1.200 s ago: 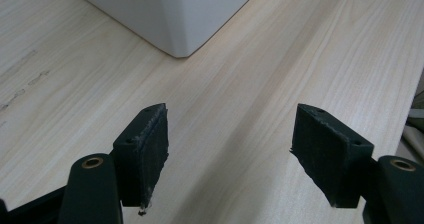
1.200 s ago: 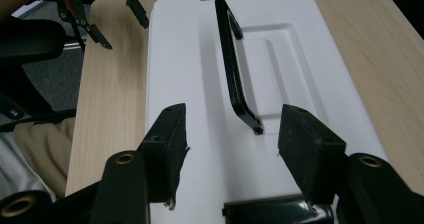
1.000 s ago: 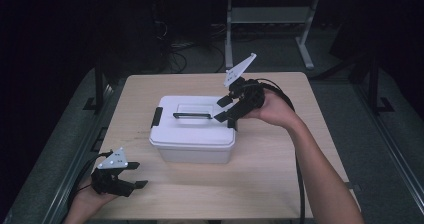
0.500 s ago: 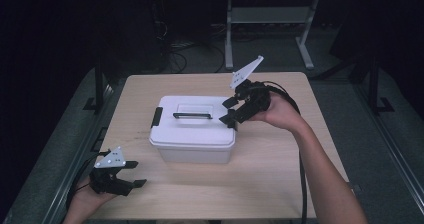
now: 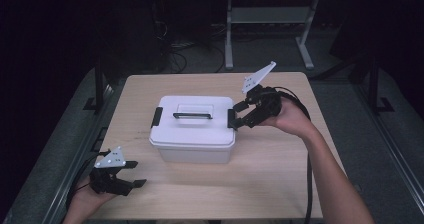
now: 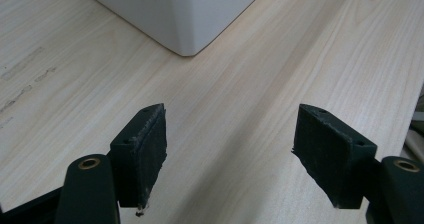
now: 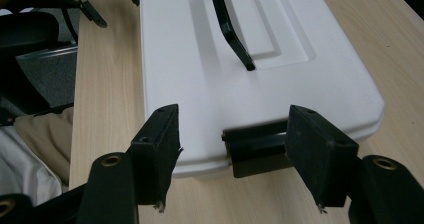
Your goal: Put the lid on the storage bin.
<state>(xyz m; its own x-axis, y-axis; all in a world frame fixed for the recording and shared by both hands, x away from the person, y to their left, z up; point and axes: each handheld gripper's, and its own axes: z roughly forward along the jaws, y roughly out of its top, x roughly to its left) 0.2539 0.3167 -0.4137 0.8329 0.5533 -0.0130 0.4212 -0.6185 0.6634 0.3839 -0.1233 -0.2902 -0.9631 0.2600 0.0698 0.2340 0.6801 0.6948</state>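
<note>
Now right gripper (image 5: pixel 236 119) at white box's (image 5: pixel 192 144) black end latch (image 7: pixel 256 151), jaws just widening, seemingly not gripping; left gripper (image 5: pixel 131 173) open, empty, well apart.

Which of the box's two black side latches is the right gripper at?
The latch on the white box's end facing the right gripper, whose open jaws flank it. The other latch sits at the far end, with no gripper near.

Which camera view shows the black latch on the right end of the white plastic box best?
The right gripper view: the black latch sits close up between that gripper's open jaws. The high view shows it small beside the right gripper. The left gripper view catches just a box corner.
</note>
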